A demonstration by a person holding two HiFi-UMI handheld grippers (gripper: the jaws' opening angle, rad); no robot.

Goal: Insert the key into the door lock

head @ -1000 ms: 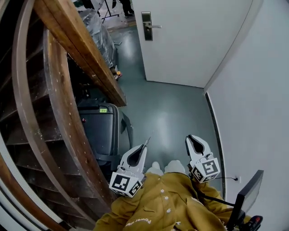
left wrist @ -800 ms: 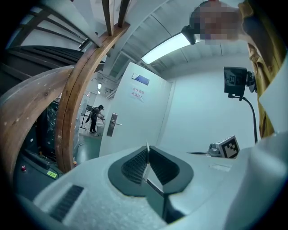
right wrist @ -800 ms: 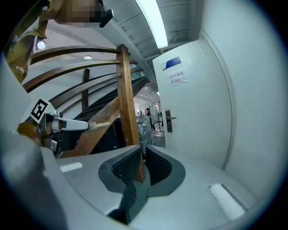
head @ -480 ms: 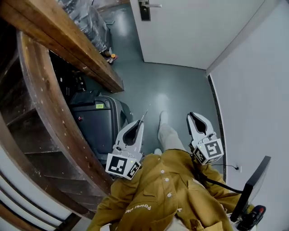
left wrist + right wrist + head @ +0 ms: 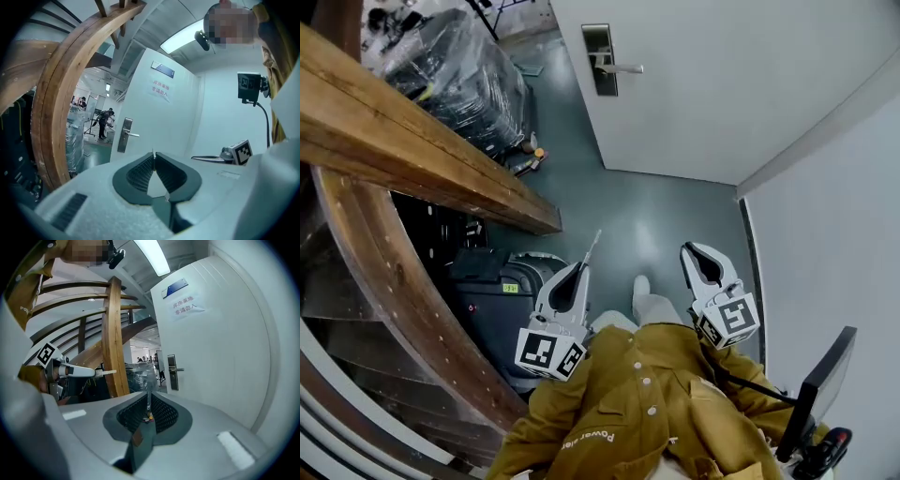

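The white door [image 5: 722, 75] stands ahead with a metal lock plate [image 5: 600, 58] and lever handle [image 5: 623, 67]; the lock plate [image 5: 124, 136] also shows in both gripper views, still some way off. My left gripper [image 5: 584, 265] is shut on a thin key [image 5: 592, 246] whose blade sticks out past the jaws toward the door. My right gripper [image 5: 688, 247] is level with it on the right. Its jaws are closing to a thin slit [image 5: 148, 394], with nothing gripped that I can make out.
A curved wooden stair beam [image 5: 412, 159] crowds the left. A black case [image 5: 492, 300] stands under it beside my left gripper. Plastic-wrapped goods [image 5: 455, 70] lie beyond, left of the door. A white wall [image 5: 825, 234] closes the right. People stand far off [image 5: 103, 123].
Both grippers have travelled forward along the grey floor toward the door, side by side. The black case has slid back beside the left gripper. The key stays in the left jaws.
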